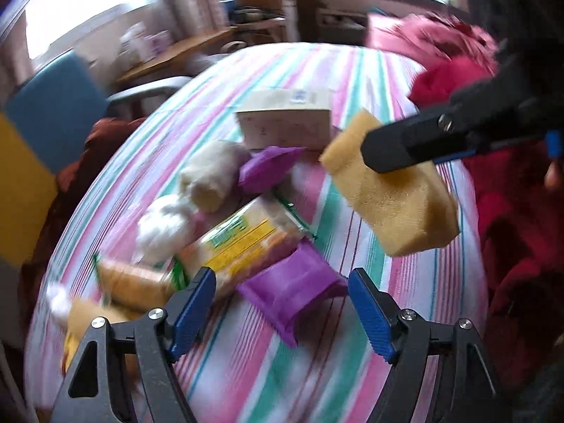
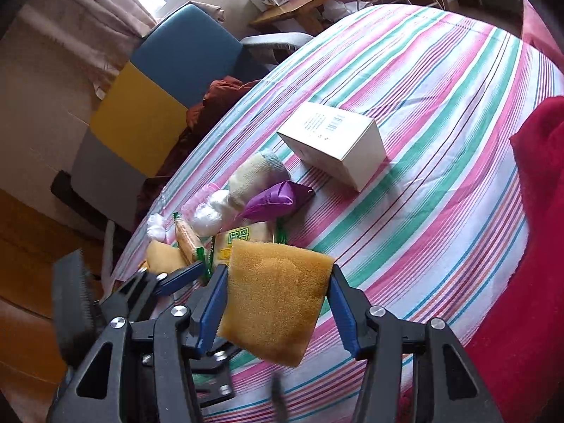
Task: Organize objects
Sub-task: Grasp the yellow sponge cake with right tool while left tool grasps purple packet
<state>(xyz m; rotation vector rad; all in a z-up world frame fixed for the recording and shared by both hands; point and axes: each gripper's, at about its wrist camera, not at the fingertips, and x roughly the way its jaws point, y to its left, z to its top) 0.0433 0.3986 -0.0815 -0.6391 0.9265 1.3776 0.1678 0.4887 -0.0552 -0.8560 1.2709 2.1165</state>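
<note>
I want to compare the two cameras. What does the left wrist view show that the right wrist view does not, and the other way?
Only the left wrist view shows a second purple packet, lying on the striped cloth between the open blue fingers of the left gripper.

Only the right wrist view shows both pads of the right gripper pressing the yellow sponge from two sides.

Both show that sponge, the white box, the upper purple packet, and the cracker packs.
</note>
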